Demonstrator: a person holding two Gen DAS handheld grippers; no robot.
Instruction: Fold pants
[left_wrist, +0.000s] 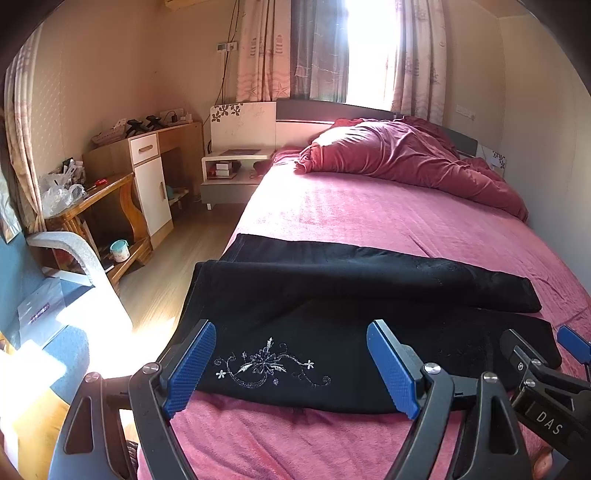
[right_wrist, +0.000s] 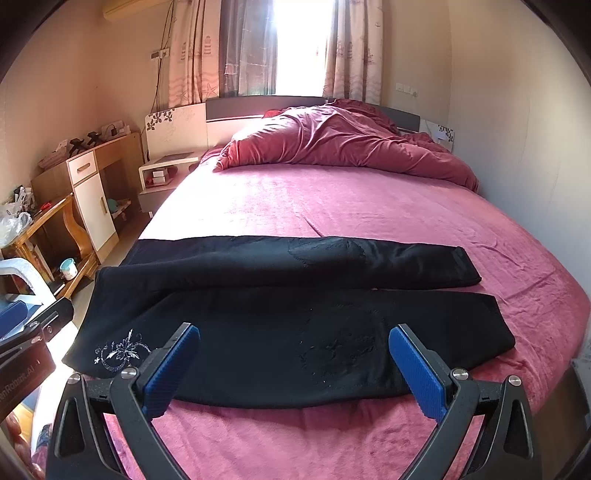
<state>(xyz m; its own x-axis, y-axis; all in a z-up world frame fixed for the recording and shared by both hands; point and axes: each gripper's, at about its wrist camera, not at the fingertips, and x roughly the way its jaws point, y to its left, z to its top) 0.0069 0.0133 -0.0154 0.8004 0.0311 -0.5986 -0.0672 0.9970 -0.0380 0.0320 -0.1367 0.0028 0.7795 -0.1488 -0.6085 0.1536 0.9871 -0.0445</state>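
Black pants (left_wrist: 332, 295) with a silver flower embroidery (left_wrist: 266, 363) lie flat across the pink bed (left_wrist: 369, 210), waist at the left edge, both legs stretched to the right. They also show in the right wrist view (right_wrist: 277, 317). My left gripper (left_wrist: 291, 365) is open and empty, hovering over the near waist end by the embroidery. My right gripper (right_wrist: 295, 369) is open and empty, hovering over the near leg. The right gripper also shows at the right of the left wrist view (left_wrist: 539, 350).
A crumpled red duvet (left_wrist: 406, 155) lies at the head of the bed (right_wrist: 351, 140). A bedside table (left_wrist: 232, 170), a wooden desk with clutter (left_wrist: 122, 177) and a grey chair (left_wrist: 74, 258) stand left. A wall runs along the bed's right side.
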